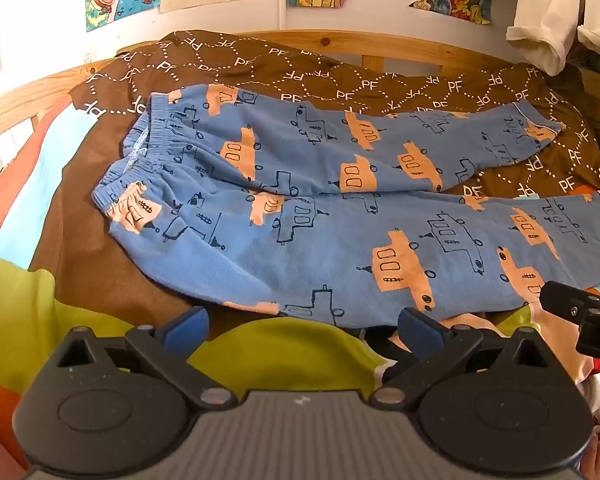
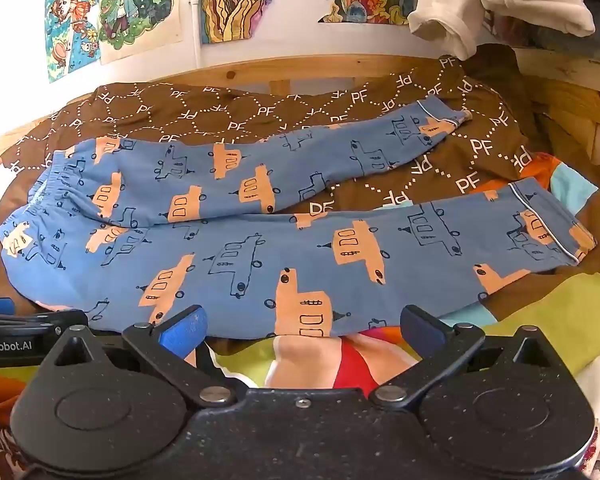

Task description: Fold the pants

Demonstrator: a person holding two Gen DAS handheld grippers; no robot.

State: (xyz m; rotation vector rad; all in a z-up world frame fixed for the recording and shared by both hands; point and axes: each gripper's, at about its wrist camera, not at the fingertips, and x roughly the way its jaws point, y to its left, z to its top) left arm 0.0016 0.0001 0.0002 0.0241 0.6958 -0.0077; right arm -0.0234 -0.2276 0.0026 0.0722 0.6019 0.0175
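I read this as the very start: the blue fleece pants with orange boat prints [image 2: 284, 248] lie spread flat on the brown PF-patterned duvet [image 2: 440, 168], waistband to my left, legs splayed apart toward the right. My left gripper [image 1: 304, 326] and right gripper [image 2: 304, 326] both hover at the near leg's edge, fingers spread wide, holding nothing. Next, I judge, I must pinch that near edge and carry it over onto the far leg.

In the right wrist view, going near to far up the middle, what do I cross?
Right gripper → near pant leg → brown PF blanket → far pant leg → wooden bed rail → wall posters.
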